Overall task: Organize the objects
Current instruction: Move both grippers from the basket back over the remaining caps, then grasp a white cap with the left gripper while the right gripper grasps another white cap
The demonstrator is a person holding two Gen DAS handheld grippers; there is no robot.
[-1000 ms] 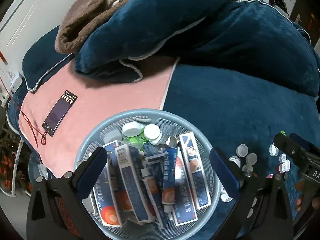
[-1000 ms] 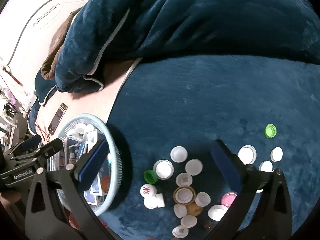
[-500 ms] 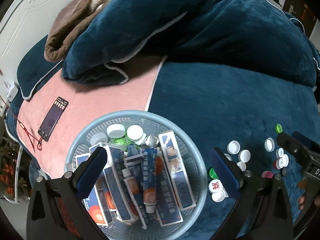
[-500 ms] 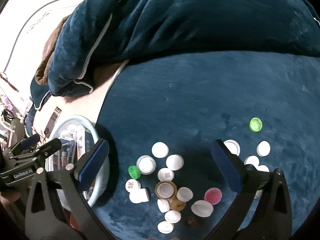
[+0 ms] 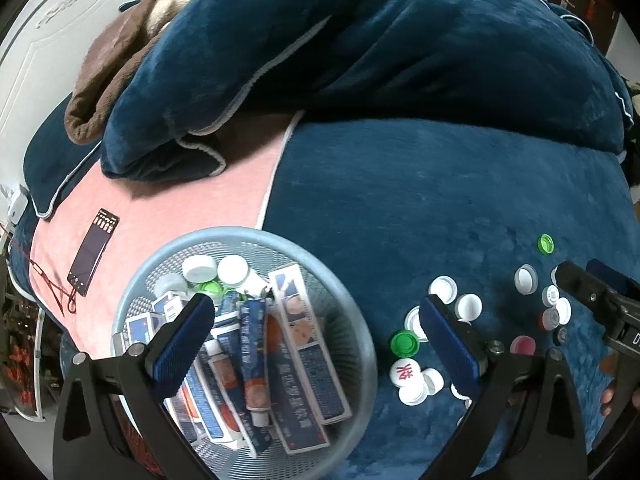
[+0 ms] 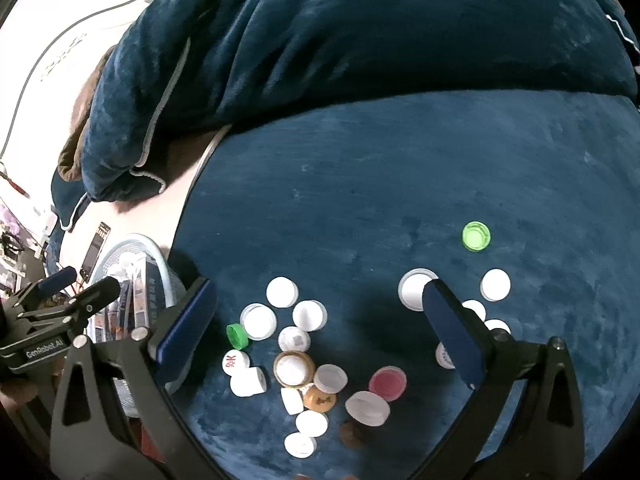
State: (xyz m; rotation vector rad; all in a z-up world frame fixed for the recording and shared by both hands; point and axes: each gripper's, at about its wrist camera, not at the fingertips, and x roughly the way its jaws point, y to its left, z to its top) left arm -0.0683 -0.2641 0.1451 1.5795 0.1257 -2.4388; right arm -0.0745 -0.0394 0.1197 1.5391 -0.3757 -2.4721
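Observation:
A light blue mesh basket (image 5: 360, 336) holds several blue toothpaste boxes (image 5: 304, 336), tubes and a few bottle caps. My left gripper (image 5: 316, 340) is open and empty, hovering over the basket's right half. Many loose bottle caps lie on the blue blanket: a white cluster (image 6: 296, 336), a pink cap (image 6: 387, 382), a brown cap (image 6: 319, 399) and a lone green cap (image 6: 476, 236). My right gripper (image 6: 320, 336) is open and empty above the cap cluster. The basket also shows at the left of the right wrist view (image 6: 160, 264).
A phone (image 5: 93, 258) lies on the pink sheet (image 5: 192, 208) left of the basket. A heaped dark blue duvet (image 5: 360, 48) and a brown blanket (image 5: 116, 68) fill the back. A white headboard (image 5: 36, 40) stands at the far left.
My left gripper has moved right, so the basket sits lower left and the caps come into view. My right gripper has moved right and closer over the caps. Both stay open.

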